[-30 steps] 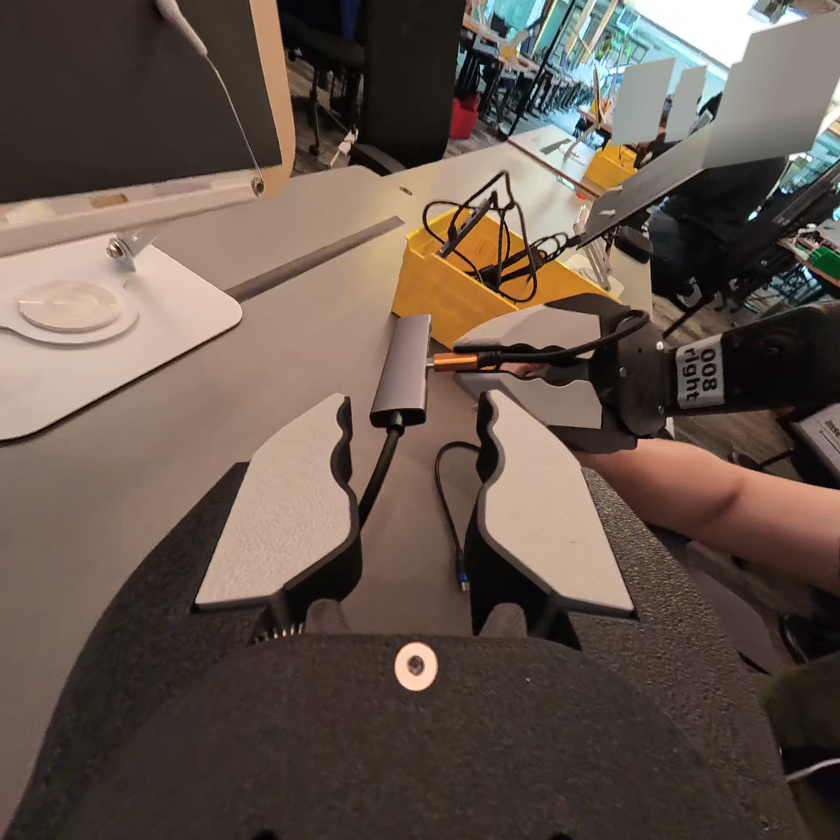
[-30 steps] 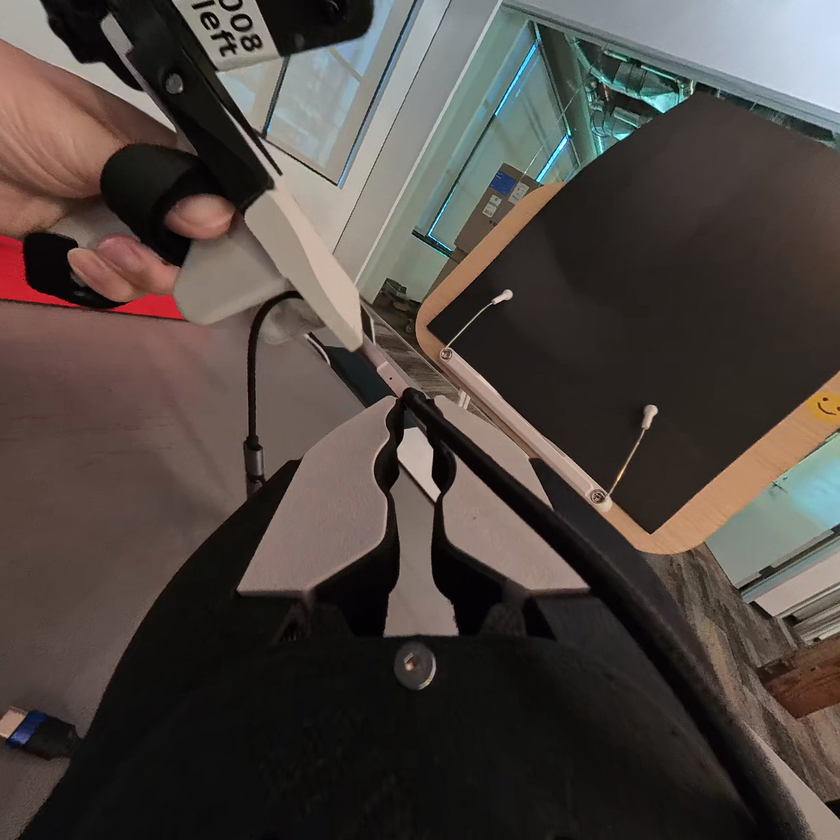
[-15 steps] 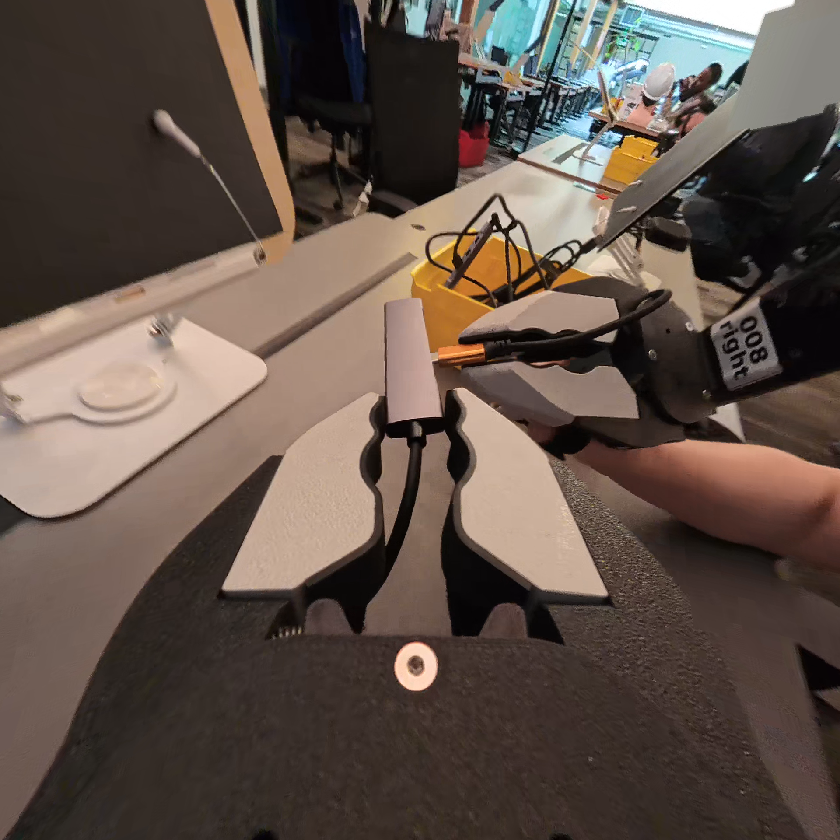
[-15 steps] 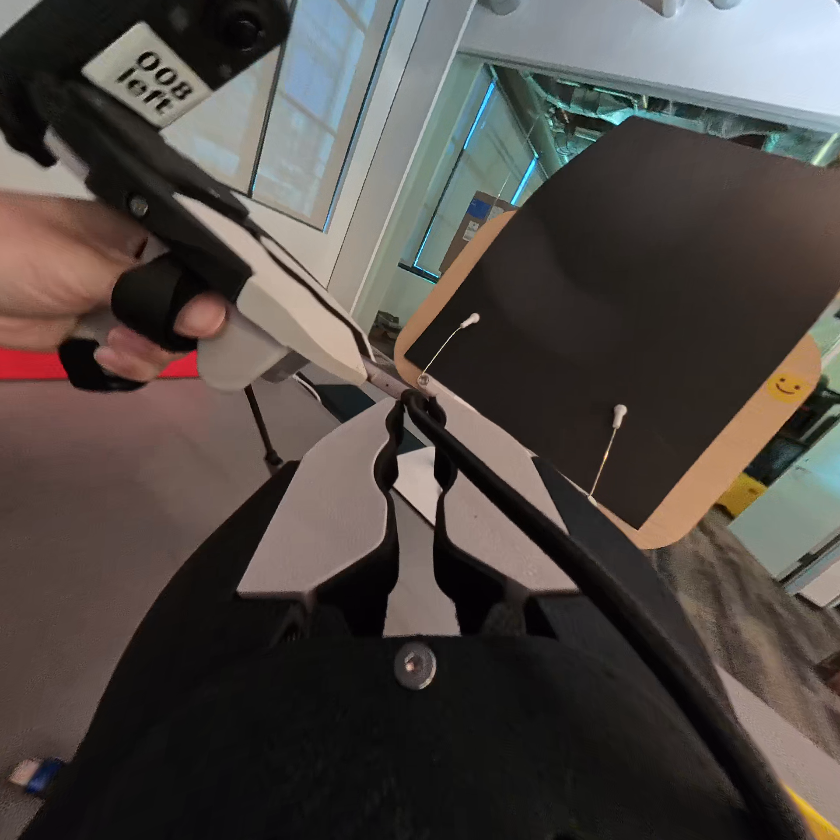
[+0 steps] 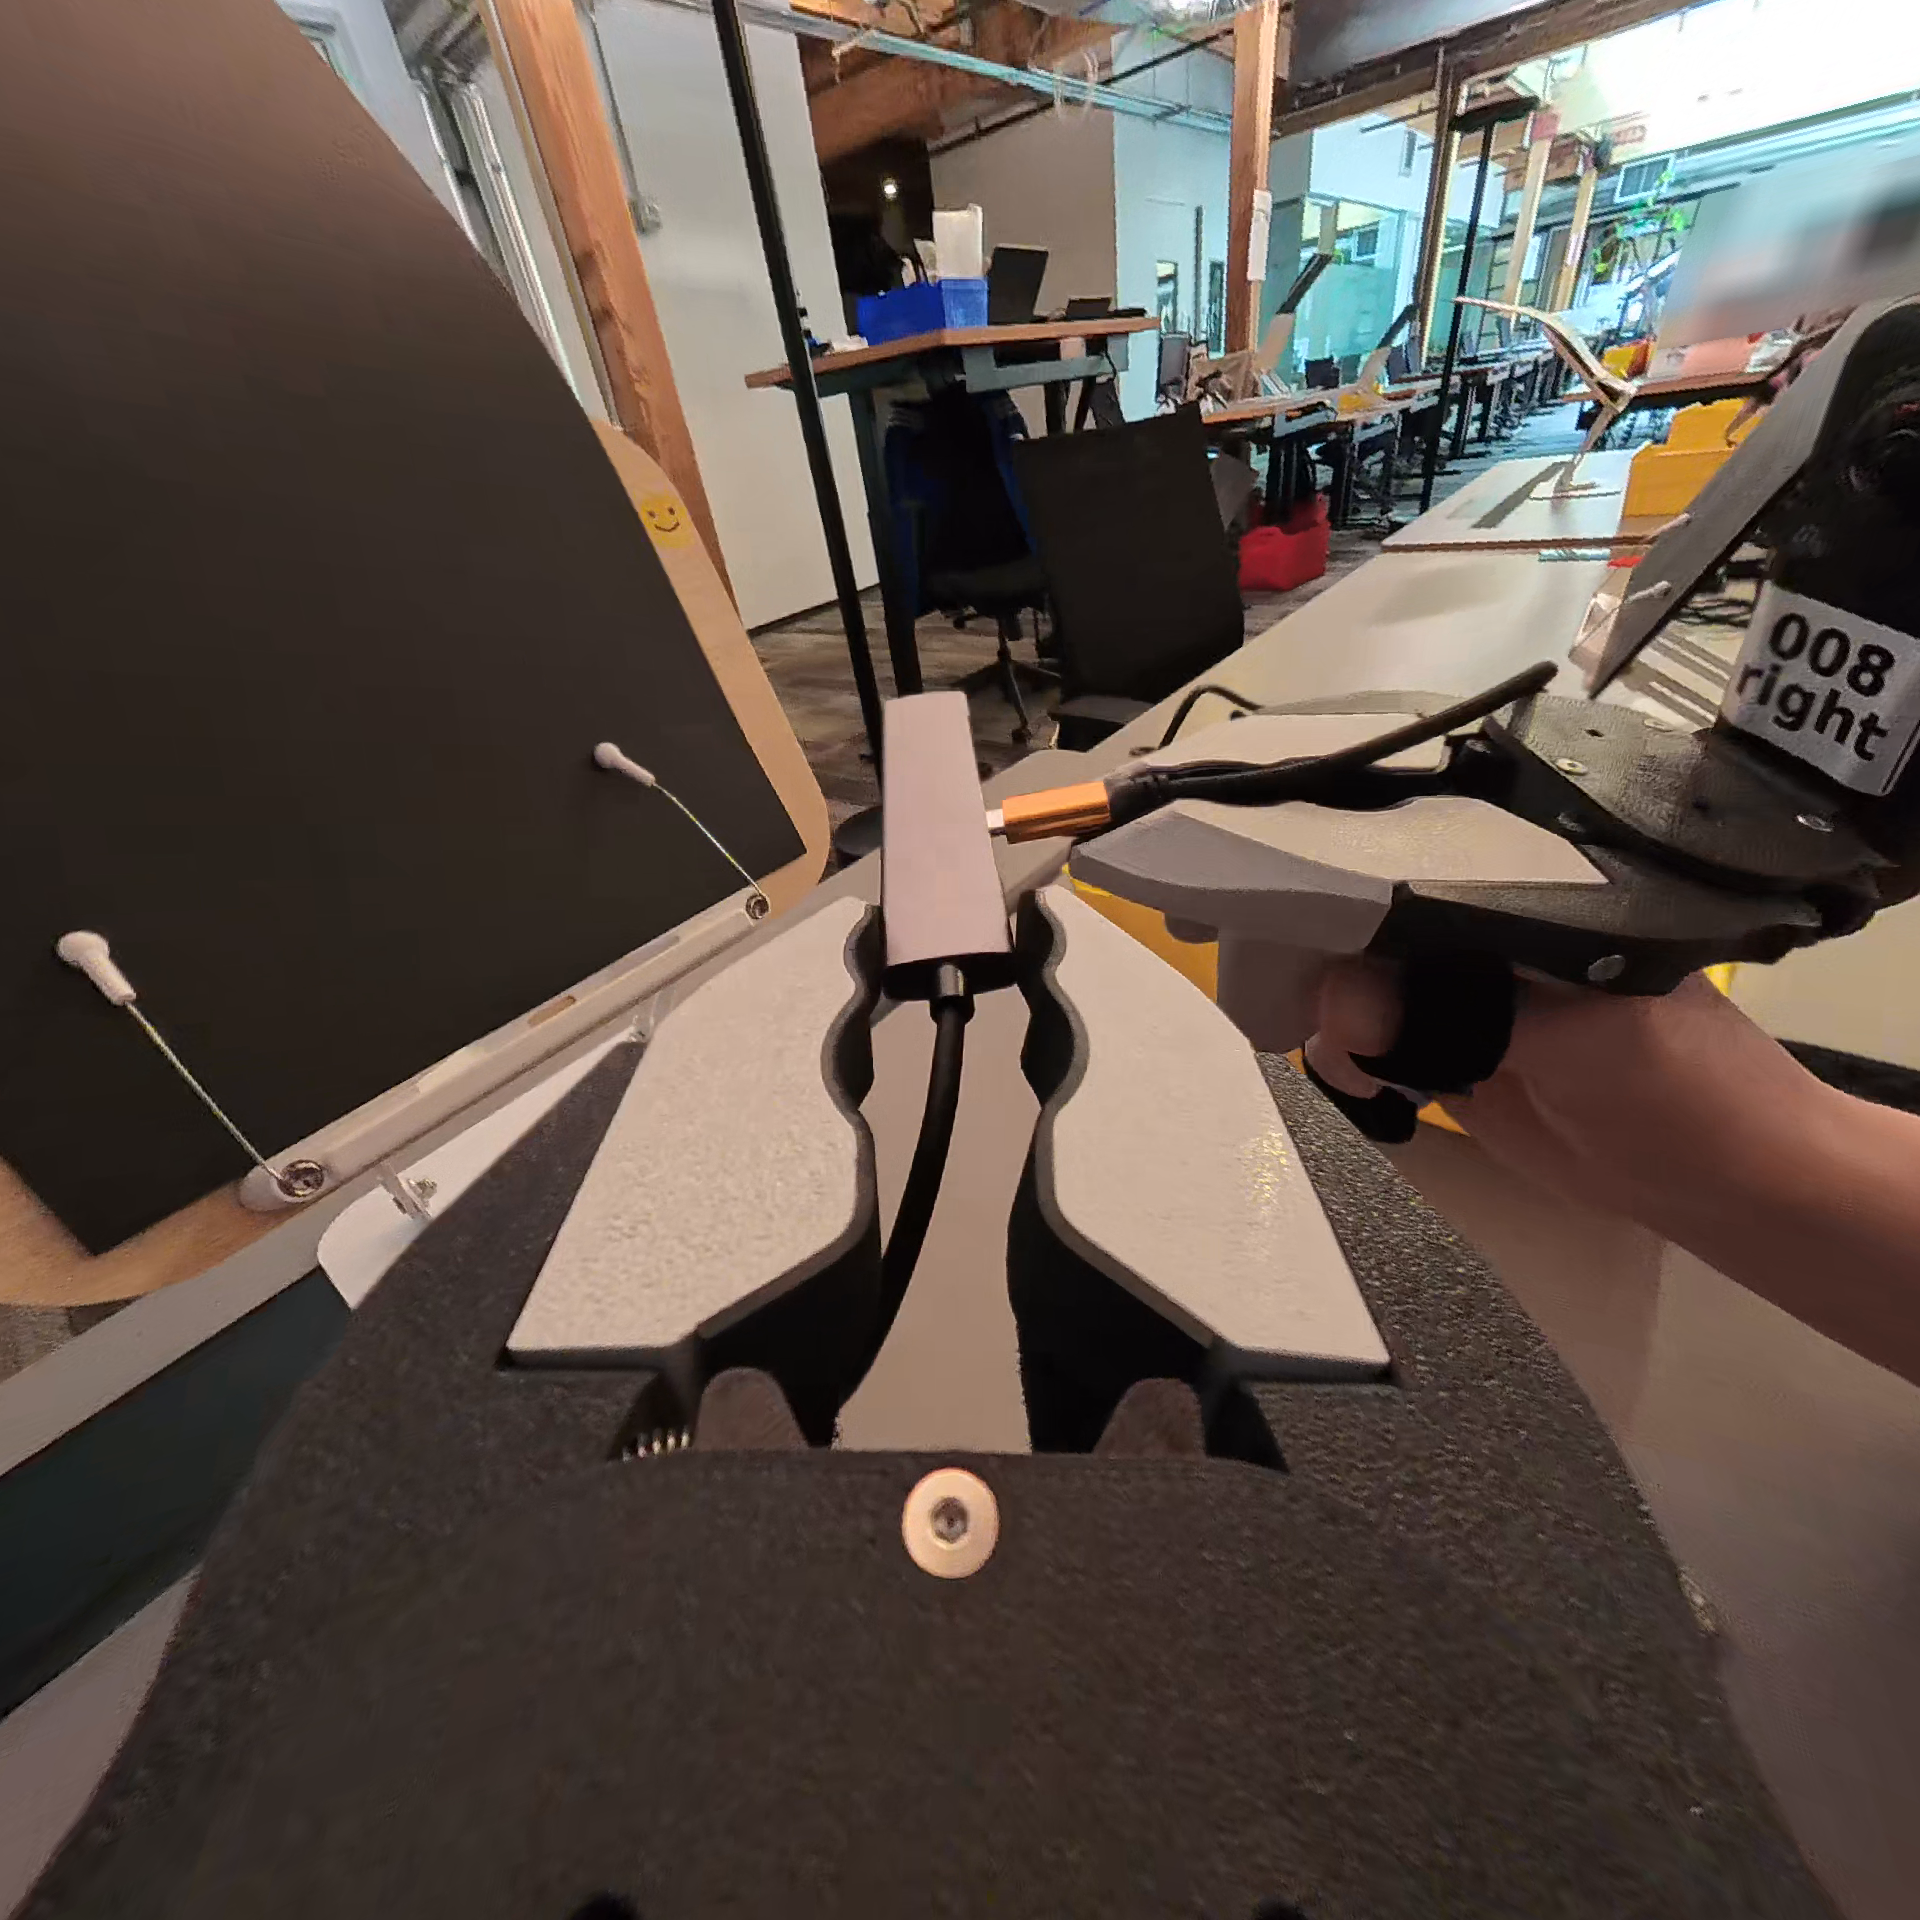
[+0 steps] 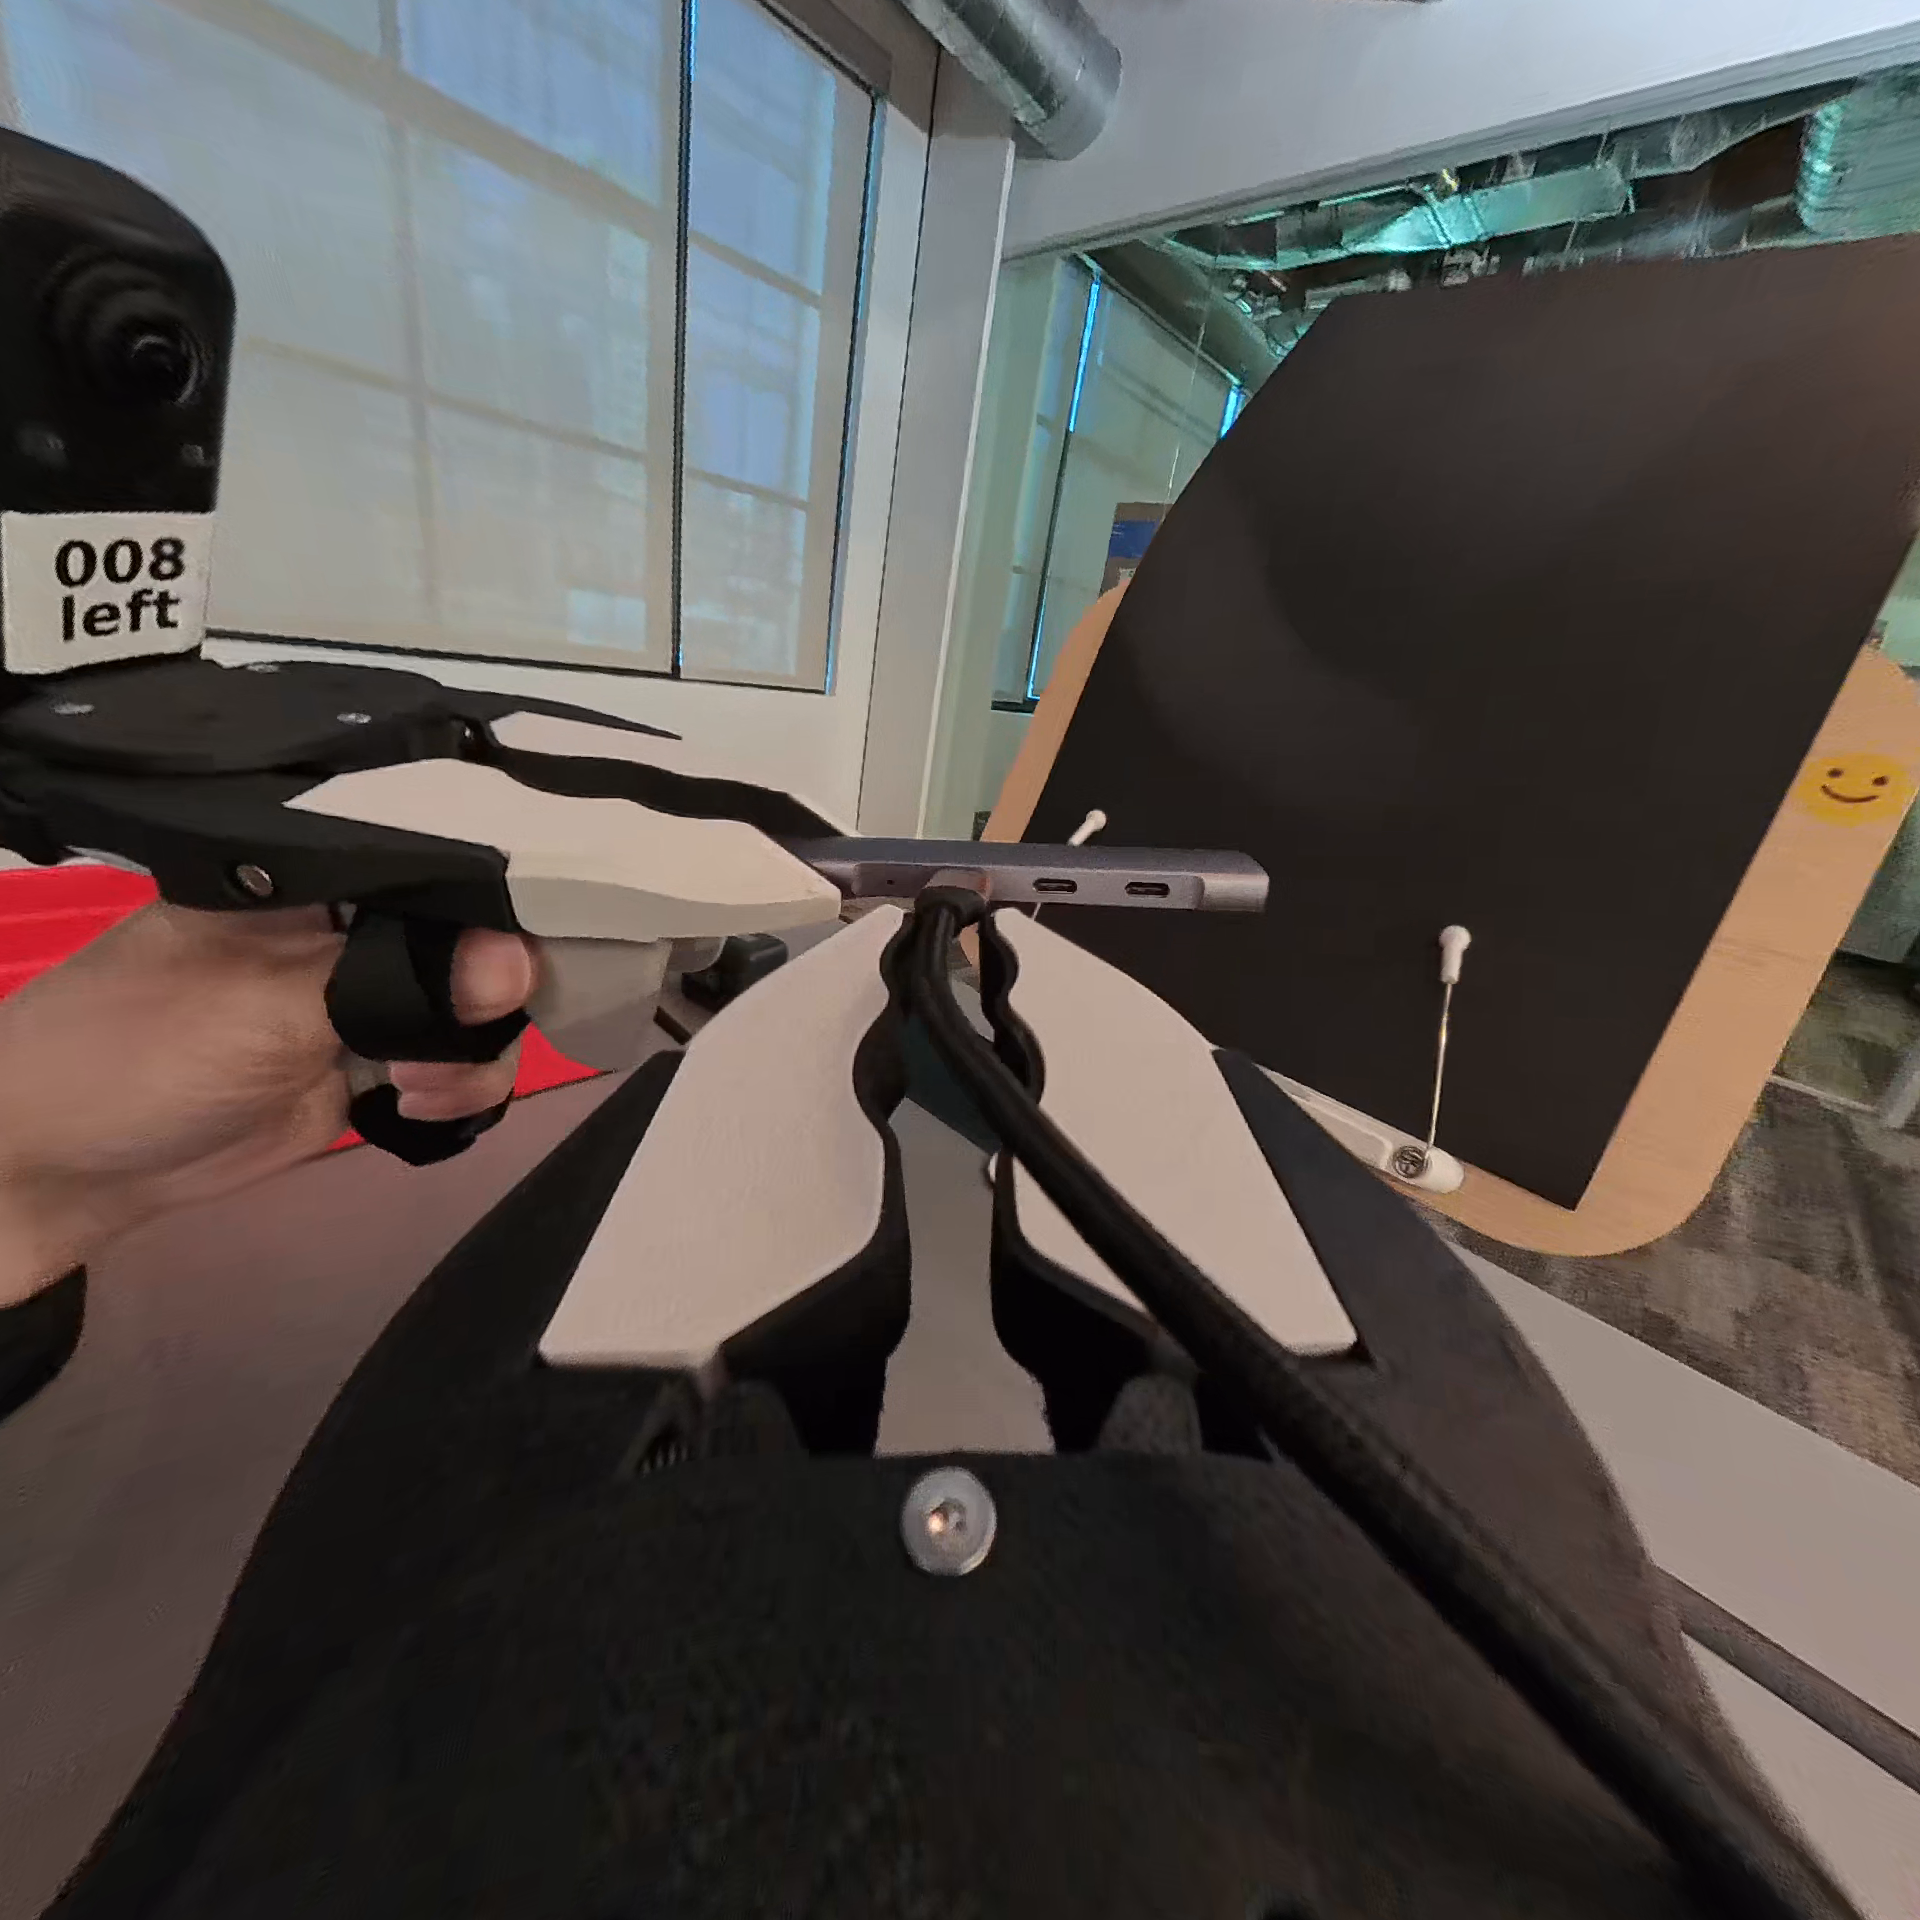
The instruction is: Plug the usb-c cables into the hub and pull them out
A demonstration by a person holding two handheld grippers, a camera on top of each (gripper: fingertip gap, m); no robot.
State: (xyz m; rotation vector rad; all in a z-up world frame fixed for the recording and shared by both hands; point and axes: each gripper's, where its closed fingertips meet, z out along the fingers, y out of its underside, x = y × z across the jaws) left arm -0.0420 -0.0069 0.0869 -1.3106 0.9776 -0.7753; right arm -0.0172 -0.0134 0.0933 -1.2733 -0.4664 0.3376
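hub [image 5: 940,831] now gripped, raised off table [image 5: 1455,613]

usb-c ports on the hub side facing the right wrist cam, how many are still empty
2. Both sit side by side on the hub to the right of the plug: one nearer it, one farther. The left gripper may hide more.
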